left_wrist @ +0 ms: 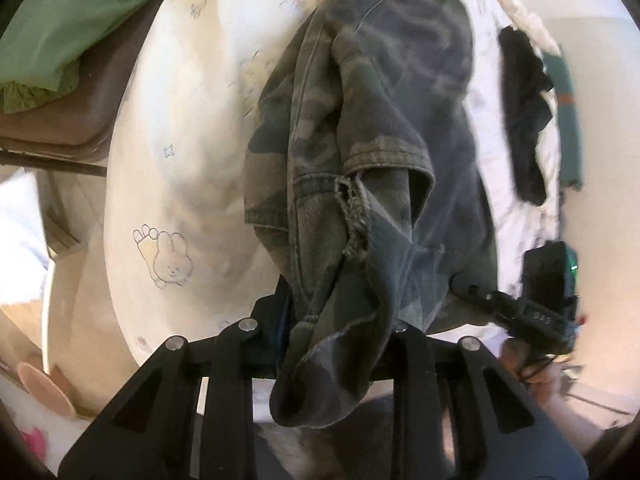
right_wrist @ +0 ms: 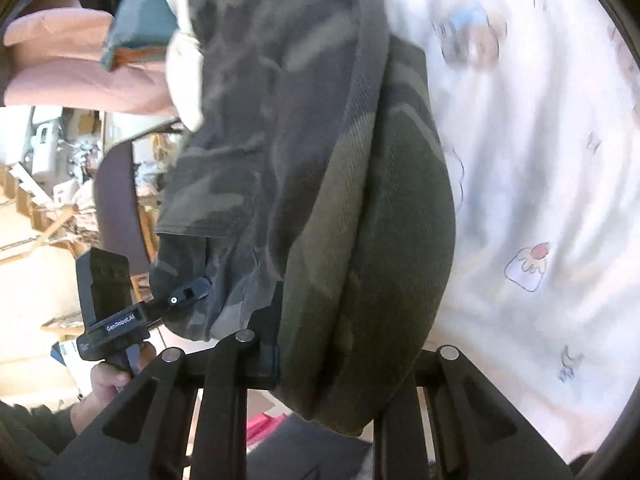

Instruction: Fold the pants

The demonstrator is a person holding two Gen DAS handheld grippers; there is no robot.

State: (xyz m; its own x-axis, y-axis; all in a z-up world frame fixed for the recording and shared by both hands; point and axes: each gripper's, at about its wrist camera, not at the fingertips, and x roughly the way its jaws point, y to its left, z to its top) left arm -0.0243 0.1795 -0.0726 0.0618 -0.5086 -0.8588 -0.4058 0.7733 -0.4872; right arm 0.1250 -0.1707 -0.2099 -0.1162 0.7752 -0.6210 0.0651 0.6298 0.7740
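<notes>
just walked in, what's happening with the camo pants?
A person is working a handheld gripper in each hand. The left gripper and the right gripper each have their jaws clamped on a bunch of the camouflage pants, which hang over the white printed bedsheet. No neat fold is visible yet.

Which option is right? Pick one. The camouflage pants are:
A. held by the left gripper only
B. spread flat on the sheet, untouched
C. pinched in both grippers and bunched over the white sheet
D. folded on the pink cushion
C: the camouflage pants bunch between the left gripper and the right gripper, over the white sheet.
</notes>
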